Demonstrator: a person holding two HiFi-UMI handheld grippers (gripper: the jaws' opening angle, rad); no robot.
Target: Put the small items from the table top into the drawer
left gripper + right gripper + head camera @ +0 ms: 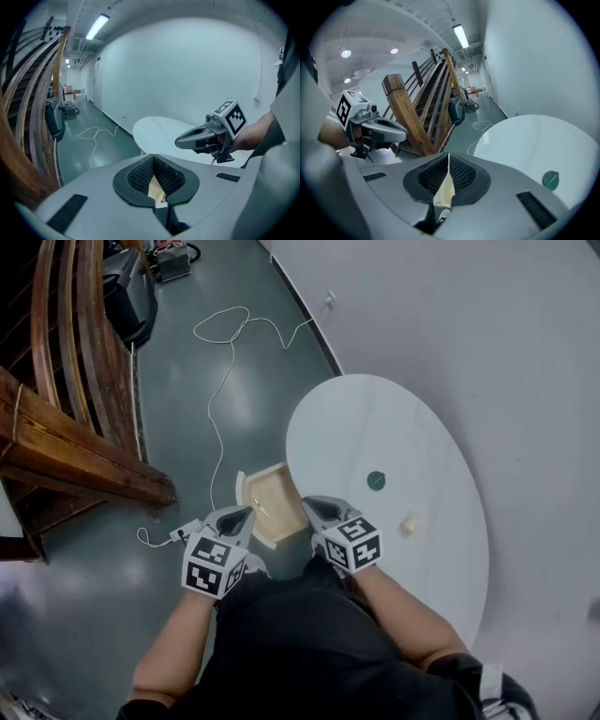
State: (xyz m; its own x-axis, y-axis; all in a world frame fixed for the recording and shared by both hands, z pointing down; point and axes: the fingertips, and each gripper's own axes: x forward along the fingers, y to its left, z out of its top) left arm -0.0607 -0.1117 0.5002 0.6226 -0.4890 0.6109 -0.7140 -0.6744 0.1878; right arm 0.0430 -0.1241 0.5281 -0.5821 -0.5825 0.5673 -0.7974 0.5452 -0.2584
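A white oval table (394, 418) carries a small green round item (376, 481) and a small cream item (409, 525). The green item (551, 179) also shows in the right gripper view, at the right. An open wooden drawer (277, 498) juts out from the table's left edge. My left gripper (246, 514) hovers at the drawer's near left corner, its jaws together and nothing held. My right gripper (311, 505) hangs over the drawer's near right side, also shut and holding nothing. Each gripper view shows the other gripper (185, 139) (401, 136) beside it.
A wooden stair railing (84, 456) runs along the left. A white cable (220, 409) trails over the grey-green floor toward a wall socket. Dark equipment (127, 296) stands far left. A pale wall (487, 324) curves behind the table.
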